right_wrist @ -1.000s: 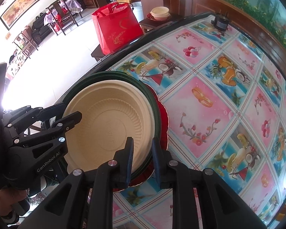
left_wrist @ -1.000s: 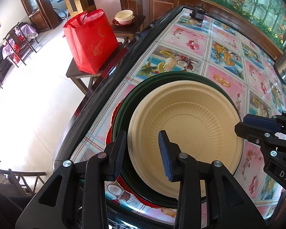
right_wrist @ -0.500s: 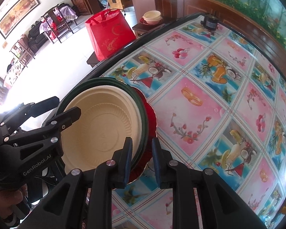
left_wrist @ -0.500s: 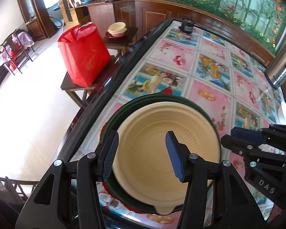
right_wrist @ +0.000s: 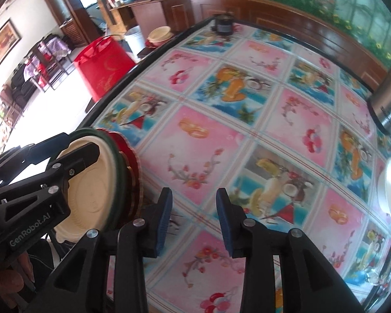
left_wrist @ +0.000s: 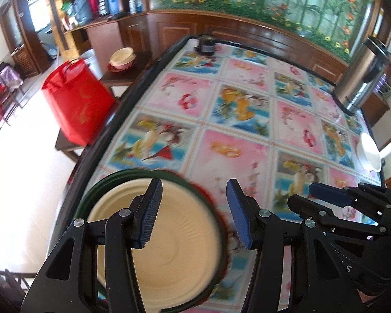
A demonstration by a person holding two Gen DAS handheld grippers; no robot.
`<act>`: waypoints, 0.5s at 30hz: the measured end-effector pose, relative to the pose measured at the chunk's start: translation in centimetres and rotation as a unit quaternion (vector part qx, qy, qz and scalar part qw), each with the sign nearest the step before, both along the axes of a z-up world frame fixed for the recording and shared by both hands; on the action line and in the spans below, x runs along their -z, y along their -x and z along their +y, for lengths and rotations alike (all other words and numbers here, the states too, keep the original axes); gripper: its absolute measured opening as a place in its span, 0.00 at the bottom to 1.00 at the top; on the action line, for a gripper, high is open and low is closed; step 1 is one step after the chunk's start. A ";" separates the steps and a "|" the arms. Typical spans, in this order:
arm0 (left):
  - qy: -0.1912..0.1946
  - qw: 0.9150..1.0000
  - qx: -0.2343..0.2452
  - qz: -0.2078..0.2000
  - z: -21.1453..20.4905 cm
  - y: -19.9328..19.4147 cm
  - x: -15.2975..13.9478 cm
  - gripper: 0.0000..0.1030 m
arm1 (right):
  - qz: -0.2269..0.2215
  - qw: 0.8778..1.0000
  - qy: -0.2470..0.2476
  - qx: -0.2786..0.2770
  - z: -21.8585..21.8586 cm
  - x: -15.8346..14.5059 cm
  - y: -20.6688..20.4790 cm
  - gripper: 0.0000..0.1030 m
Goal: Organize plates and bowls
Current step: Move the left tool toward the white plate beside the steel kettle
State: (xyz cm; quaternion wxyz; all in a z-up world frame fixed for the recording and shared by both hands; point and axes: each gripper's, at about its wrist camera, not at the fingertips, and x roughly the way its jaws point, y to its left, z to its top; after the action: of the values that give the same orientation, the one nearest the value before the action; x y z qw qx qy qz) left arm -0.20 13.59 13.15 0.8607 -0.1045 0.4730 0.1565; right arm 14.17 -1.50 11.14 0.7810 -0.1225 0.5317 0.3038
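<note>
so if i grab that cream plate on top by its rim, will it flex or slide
The cream plate looks like thin pressed fibre with fine ribbing, so probably light and slightly bendy. It nests inside the green plate, so it likely lifts free rather than sliding sideways.

"GenRobot.AI" is printed on the left claw (right_wrist: 65, 154) housing.

My left hand-held gripper (left_wrist: 194, 212) hung with its blue pads spread wide, nothing between them. Below it sat the cream plate (left_wrist: 174, 247), nested in a dark green plate (left_wrist: 112, 180) over a red one (left_wrist: 208, 195) — all at the near edge of the patterned surface (left_wrist: 247, 135). My right hand-held gripper (left_wrist: 318, 198) reached in from the right. Far off — a white bowl (left_wrist: 369, 151) and a steel flask (left_wrist: 362, 78).
</note>
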 end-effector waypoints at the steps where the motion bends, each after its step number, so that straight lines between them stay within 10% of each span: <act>1: 0.002 1.000 0.008 -0.002 -0.7 -0.7 -0.1 0.50 | 0.000 1.000 -0.001 0.009 -0.7 0.0 -0.3 0.34; 15: -0.007 0.995 0.098 -0.007 -9.6 -7.6 0.1 0.50 | -0.004 0.992 0.006 0.122 -10.9 0.2 -4.8 0.39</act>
State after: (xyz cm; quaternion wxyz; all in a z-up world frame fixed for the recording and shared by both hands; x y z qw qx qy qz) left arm 7.38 3.98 13.07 0.8761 -0.0528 0.4735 0.0744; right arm 18.97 -12.44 10.94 0.8137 -0.0621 0.5413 0.2023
